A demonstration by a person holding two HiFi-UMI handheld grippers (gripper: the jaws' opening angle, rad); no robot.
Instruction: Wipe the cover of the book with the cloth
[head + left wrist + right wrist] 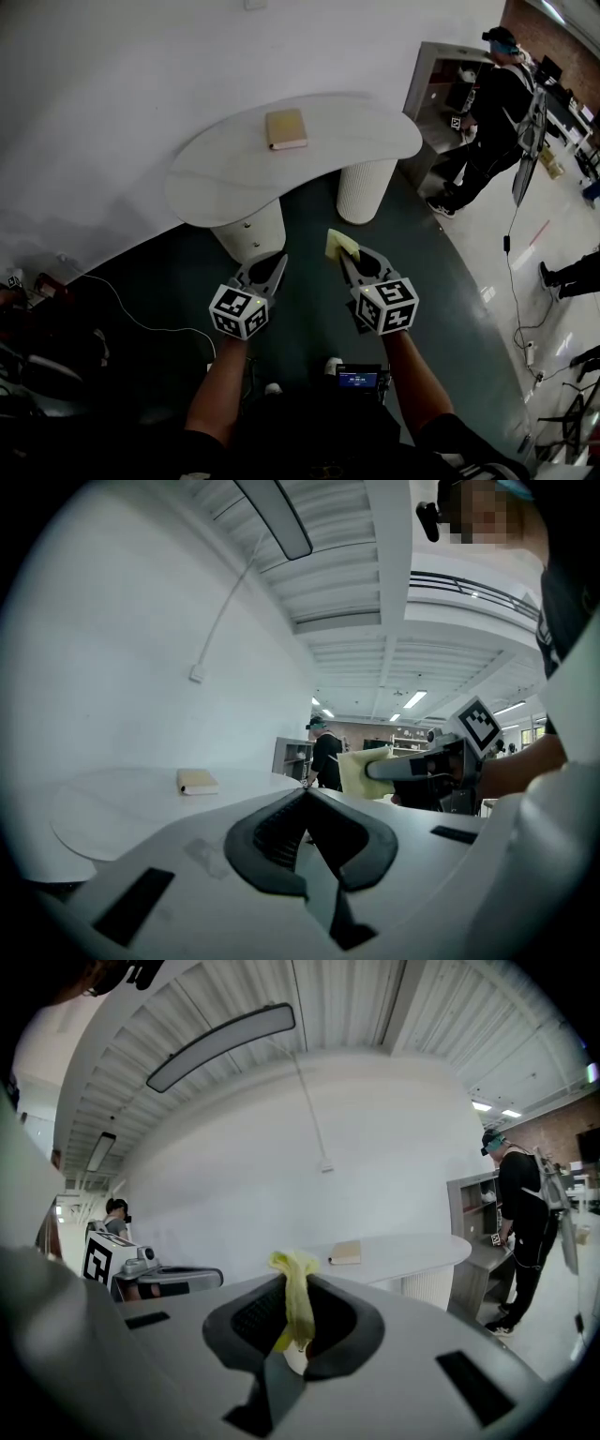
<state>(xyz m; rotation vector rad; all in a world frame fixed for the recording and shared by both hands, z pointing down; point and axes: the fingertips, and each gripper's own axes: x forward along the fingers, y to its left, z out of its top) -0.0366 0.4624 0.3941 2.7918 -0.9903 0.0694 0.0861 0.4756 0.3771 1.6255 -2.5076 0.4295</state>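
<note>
Approach phase: both grippers hang over the dark floor, well short of the table. The book lies flat, cover up, near the table's far edge and well apart from either tool.

The right gripper is clamped on the cloth. Its own view shows the yellow fabric pinched between the jaws with a tuft past the tips. The left gripper has its jaws together with nothing between them.

To do this well, I reckon the right gripper should go out over the tabletop and come down shallow, so the tuft meets the cover, not the hard tips. Only a small bunch of cloth shows, so light pressure and overlapping strokes look wiser than one big sweep. The book sits loose on a smooth top and may slide. The left gripper could press a corner or edge to pin it, staying clear of the wiping path.

On orientation, the book looks nearly square from above, so I can't call its long axis firmly. Its edges run slightly skewed to the person's line of sight. A reddish band shows along the near edge, possibly the spine. Strokes parallel to that edge seem the tidy choice.
</note>
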